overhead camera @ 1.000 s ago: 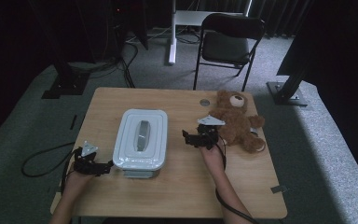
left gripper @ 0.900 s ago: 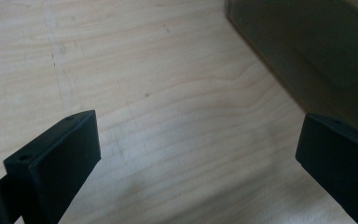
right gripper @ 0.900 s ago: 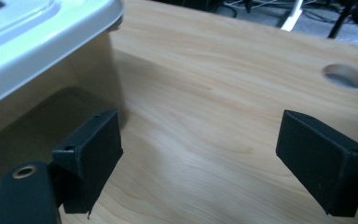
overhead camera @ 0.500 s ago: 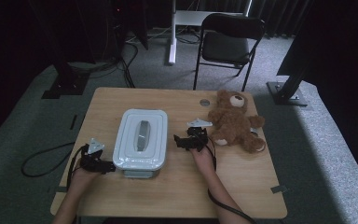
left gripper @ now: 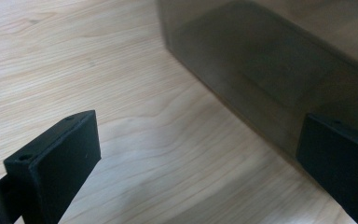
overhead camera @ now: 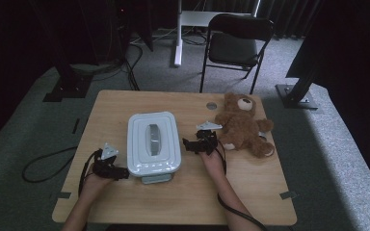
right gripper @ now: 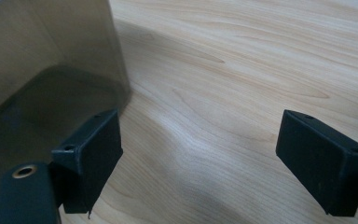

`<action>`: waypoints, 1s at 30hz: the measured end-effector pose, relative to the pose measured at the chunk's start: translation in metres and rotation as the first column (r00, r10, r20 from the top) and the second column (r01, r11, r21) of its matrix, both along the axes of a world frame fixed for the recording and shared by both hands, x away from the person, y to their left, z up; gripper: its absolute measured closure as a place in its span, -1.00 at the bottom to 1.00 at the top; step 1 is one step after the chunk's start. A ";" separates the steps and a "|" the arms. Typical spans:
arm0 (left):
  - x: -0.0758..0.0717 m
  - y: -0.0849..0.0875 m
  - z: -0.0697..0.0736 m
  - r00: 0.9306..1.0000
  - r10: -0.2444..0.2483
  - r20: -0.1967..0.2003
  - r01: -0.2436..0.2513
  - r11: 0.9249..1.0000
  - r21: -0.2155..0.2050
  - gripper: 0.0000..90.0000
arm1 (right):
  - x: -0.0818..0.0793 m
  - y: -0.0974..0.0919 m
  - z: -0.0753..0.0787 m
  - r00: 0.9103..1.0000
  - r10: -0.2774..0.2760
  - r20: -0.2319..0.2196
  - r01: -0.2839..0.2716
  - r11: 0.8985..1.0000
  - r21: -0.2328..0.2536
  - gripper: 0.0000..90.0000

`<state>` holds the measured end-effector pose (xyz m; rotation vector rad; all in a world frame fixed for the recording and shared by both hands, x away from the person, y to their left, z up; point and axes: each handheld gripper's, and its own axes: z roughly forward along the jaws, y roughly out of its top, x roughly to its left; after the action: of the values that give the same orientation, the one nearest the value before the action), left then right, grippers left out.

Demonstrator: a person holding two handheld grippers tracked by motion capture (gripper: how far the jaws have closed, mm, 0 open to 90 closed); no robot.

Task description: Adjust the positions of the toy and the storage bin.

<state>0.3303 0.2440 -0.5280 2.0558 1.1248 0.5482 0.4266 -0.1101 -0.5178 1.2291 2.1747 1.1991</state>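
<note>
On the wooden table (overhead camera: 250, 192) stands 1 lidded white storage box (overhead camera: 153, 142) and lies 1 brown teddy bear (overhead camera: 243, 124). There are 2 handheld grippers: the left gripper (overhead camera: 121, 173) and the right gripper (overhead camera: 187, 145) (each with 2 black jaws and 1 trailing cable). Behind the table stands 1 black folding chair (overhead camera: 237, 44).

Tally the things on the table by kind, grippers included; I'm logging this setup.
White lidded plastic storage box: 1
Brown plush teddy bear: 1
Black two-jaw grippers, left gripper and right gripper: 2
Total: 4
</note>
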 end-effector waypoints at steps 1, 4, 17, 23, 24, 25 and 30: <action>0.000 -0.003 0.000 1.000 -0.006 0.002 0.006 1.000 0.001 -0.99 | 0.000 -0.001 0.000 1.000 0.001 -0.001 -0.001 1.000 0.003 -0.70; 0.000 -0.010 0.001 1.000 -0.029 0.003 0.029 1.000 -0.006 -0.99 | 0.002 -0.003 -0.001 1.000 0.003 -0.007 -0.003 1.000 0.010 -0.70; 0.011 -0.012 0.003 1.000 0.005 0.014 -0.004 1.000 -0.017 -0.99 | 0.011 -0.002 -0.002 0.999 0.013 -0.045 -0.013 1.000 0.008 -0.69; 0.023 -0.009 0.003 0.999 0.035 0.014 -0.035 0.999 0.007 -0.99 | 0.021 0.007 0.000 0.998 0.024 -0.058 -0.023 1.000 0.011 -0.69; 0.025 -0.009 0.004 0.999 0.037 0.014 -0.037 0.999 0.001 -0.99 | 0.022 0.008 0.001 0.998 0.028 -0.057 -0.028 1.000 0.013 -0.69; 0.027 -0.009 0.004 0.999 0.042 0.006 -0.042 0.999 -0.008 -0.99 | 0.023 0.009 0.001 0.998 0.030 -0.058 -0.028 0.999 0.021 -0.69; 0.032 -0.011 0.006 0.999 0.053 0.006 -0.053 0.999 -0.008 -0.99 | 0.028 0.012 0.003 0.997 0.056 -0.052 -0.054 0.998 0.029 -0.68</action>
<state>0.3625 0.2329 -0.5224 2.0211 1.1789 0.5745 0.4541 -0.0979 -0.5144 1.2329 2.2511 1.2352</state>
